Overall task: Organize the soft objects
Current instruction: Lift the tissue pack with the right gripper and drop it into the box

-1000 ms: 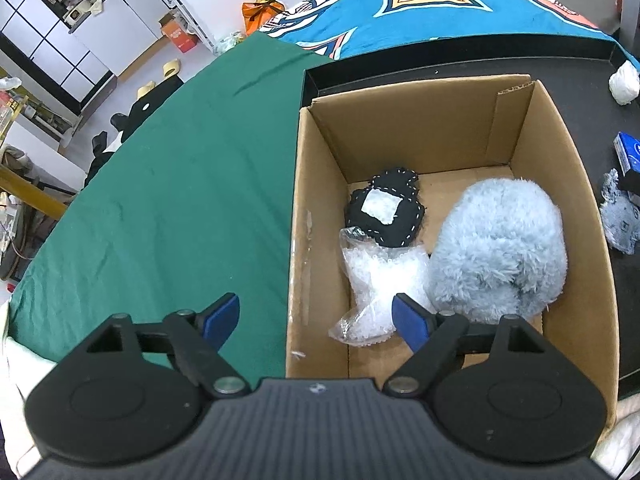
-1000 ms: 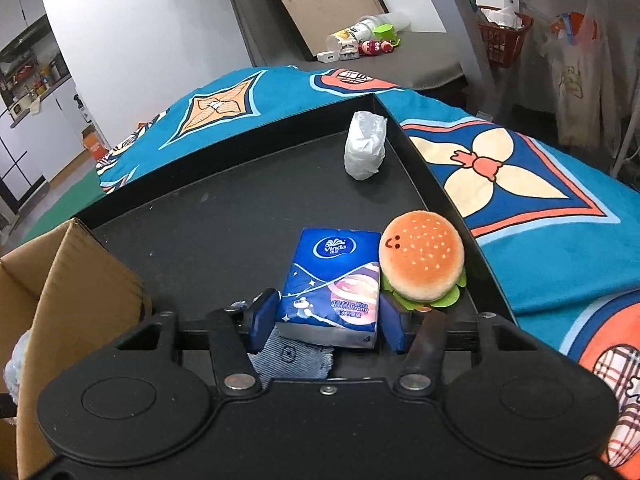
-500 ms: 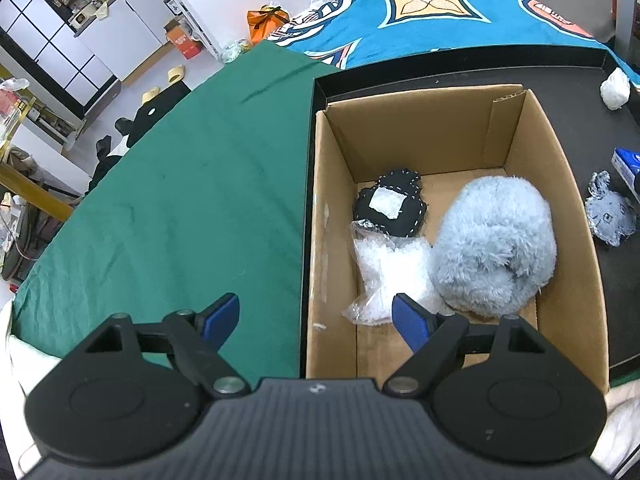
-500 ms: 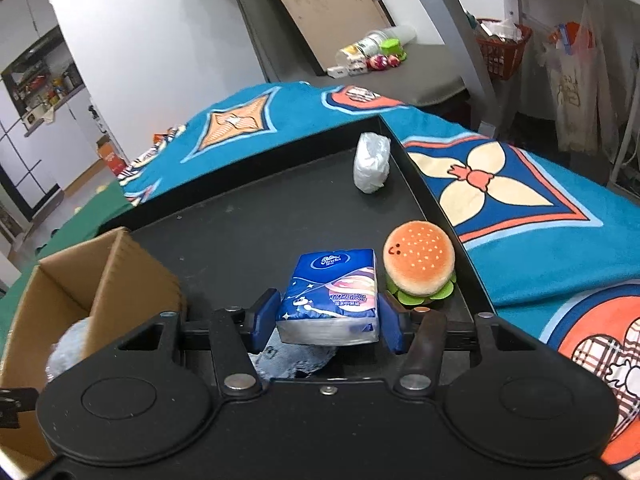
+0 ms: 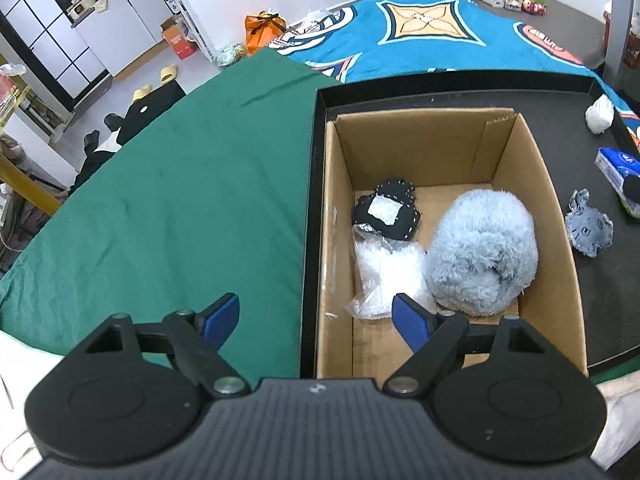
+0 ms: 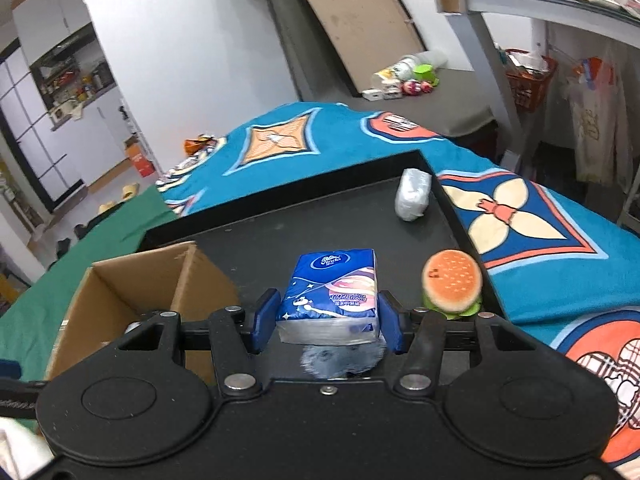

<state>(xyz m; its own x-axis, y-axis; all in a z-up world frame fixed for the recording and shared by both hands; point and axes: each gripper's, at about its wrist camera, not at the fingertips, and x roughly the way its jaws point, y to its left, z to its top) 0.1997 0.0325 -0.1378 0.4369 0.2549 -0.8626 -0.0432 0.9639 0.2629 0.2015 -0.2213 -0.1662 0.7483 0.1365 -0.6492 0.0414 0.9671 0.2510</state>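
My right gripper (image 6: 327, 322) is shut on a blue tissue pack (image 6: 330, 294) and holds it in the air above the black tray (image 6: 320, 224); the pack also shows in the left wrist view (image 5: 618, 178). A grey-blue plush piece (image 6: 340, 360) lies under it. A burger plush (image 6: 452, 282) and a white wad (image 6: 412, 198) lie on the tray. The cardboard box (image 5: 560, 240) holds a fluffy blue plush (image 5: 484, 256), a black pouch (image 5: 388, 214) and a clear bag (image 5: 388, 272). My left gripper (image 5: 316, 318) is open and empty above the box's near left corner.
A green cloth (image 5: 180, 184) covers the table left of the box. A patterned blue blanket (image 6: 520, 220) lies around the tray. The box also shows at the left of the right wrist view (image 6: 132, 292). Floor clutter and cabinets lie far left.
My right gripper has lifted the tissue pack off the tray and moved back and up. My left gripper has drawn back and up from the box, still open.
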